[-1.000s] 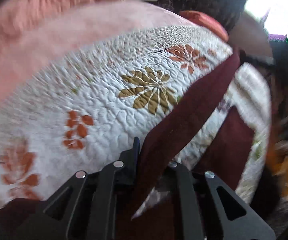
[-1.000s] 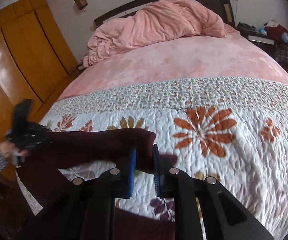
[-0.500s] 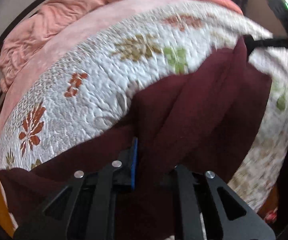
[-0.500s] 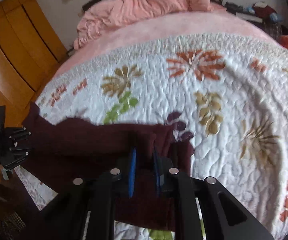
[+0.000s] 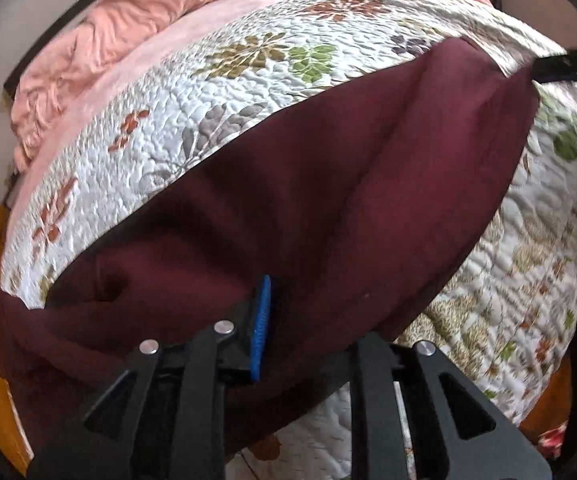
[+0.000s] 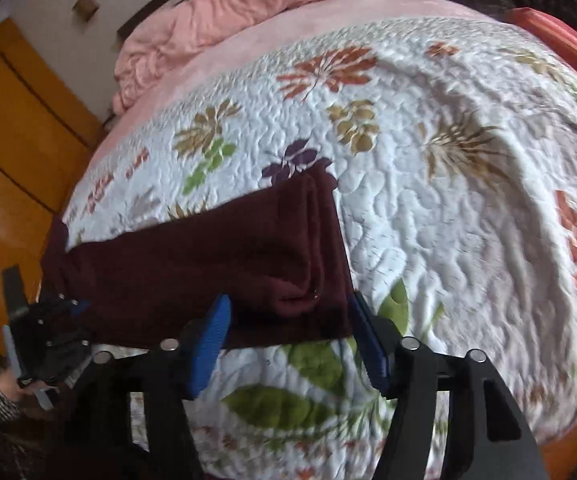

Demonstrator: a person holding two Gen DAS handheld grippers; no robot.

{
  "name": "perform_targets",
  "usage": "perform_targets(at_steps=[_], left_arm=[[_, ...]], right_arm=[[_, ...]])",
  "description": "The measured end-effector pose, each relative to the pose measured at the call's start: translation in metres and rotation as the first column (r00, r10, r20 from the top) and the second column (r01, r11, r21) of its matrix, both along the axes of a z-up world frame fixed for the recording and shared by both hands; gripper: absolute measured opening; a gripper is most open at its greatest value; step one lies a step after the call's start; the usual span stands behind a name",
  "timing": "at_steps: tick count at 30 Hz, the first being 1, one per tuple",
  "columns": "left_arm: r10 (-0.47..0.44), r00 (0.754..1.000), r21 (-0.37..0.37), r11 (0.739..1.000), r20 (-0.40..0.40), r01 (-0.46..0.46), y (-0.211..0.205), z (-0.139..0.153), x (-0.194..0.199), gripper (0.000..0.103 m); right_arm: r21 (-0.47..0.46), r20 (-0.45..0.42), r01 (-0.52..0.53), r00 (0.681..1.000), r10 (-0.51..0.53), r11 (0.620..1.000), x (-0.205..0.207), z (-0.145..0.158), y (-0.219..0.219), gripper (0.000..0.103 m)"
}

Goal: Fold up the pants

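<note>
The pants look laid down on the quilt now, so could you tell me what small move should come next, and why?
Probably let the left tool release. The pants lie folded on the quilt, the right tool is already opening with the cloth loose between its pads, while the left is just starting to open on its end.

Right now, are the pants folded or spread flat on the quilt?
Folded. The maroon pants lie doubled on the quilt, stacked layer edges showing at the end by the opening right hand-held gripper.

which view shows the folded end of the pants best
The right wrist view: the stacked layers at the end of the maroon pants lie sharp on the quilt. The left wrist view shows mostly their broad surface, with that end far off at the frame's edge.
</note>
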State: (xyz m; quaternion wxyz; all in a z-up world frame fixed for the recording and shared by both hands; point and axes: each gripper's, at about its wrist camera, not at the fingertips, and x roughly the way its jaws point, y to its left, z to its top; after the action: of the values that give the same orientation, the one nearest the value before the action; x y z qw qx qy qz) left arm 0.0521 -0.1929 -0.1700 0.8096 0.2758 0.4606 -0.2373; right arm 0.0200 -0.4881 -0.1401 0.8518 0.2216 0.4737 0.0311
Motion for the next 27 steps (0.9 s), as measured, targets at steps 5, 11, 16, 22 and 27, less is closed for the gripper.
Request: perform_targets(at_steps=[5, 11, 16, 22, 27], left_arm=[[0.016, 1.000, -0.002, 1.000, -0.016, -0.016, -0.002, 0.000, 0.002, 0.019], [0.054, 0.998, 0.003, 0.999, -0.030, -0.054, -0.008, 0.002, 0.008, 0.020], [0.043, 0.999, -0.005, 0.999, -0.022, -0.043, -0.013, 0.008, 0.005, 0.021], [0.052, 0.998, -0.032, 0.998, -0.039, -0.053, -0.012, 0.000, 0.001, 0.027], [0.046, 0.999, -0.089, 0.995, -0.023, -0.047, -0.006, 0.006, -0.005, 0.042]], right_arm=[[0.251, 0.007, 0.028, 1.000, -0.031, 0.968, -0.013, 0.005, 0.003, 0.062], [0.319, -0.093, 0.102, 0.993, -0.076, 0.942, -0.015, -0.018, 0.021, 0.063], [0.392, -0.133, 0.218, 0.975, -0.180, 0.894, -0.008, -0.036, 0.002, 0.009], [0.179, -0.166, 0.204, 0.970, -0.175, 0.962, -0.003, -0.035, 0.008, 0.006], [0.035, -0.168, 0.169, 0.973, -0.161, 0.985, 0.000, -0.026, 0.025, 0.022]])
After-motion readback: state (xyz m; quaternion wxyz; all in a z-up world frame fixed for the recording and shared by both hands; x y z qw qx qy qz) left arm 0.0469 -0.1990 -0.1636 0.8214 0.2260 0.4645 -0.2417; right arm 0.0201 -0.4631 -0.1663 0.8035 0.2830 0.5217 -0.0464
